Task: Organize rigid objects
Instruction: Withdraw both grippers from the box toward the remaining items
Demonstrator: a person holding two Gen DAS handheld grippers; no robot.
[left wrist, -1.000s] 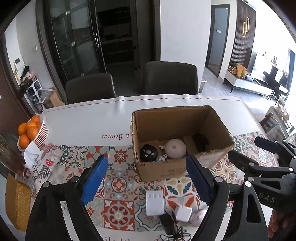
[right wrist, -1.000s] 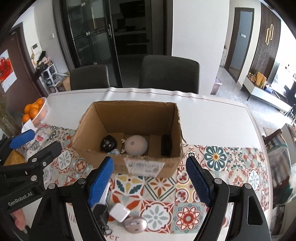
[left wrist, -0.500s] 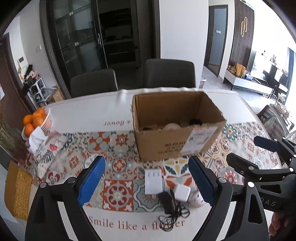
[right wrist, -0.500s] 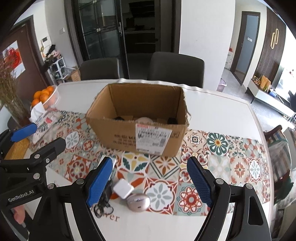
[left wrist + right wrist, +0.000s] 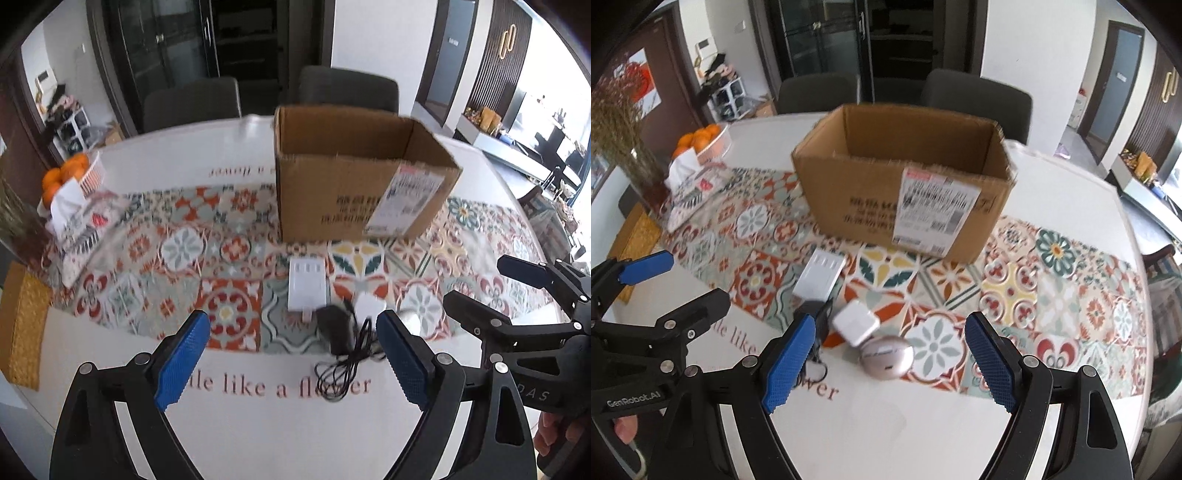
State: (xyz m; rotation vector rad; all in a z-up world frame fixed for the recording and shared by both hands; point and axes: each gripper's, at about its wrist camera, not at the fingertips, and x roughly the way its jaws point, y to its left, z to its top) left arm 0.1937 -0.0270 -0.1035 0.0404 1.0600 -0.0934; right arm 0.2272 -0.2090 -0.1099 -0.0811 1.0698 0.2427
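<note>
The white table (image 5: 894,435) carries a patterned tile runner (image 5: 1015,288). On the runner: cardboard box (image 5: 905,192) at frame centre, white power strip (image 5: 822,275), white charger (image 5: 856,325), black adapter (image 5: 334,328), silver oval device (image 5: 886,357). Upper left: orange basket (image 5: 705,142).

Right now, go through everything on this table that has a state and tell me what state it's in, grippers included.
Cardboard box: upright, top open, contents hidden from here.
White power strip: lying flat on the patterned runner.
White charger cube: resting on the table.
Black adapter: lying loose, cord tangled beside it.
Silver oval device: lying flat.
Left gripper: open, empty.
Right gripper: open, empty.
</note>
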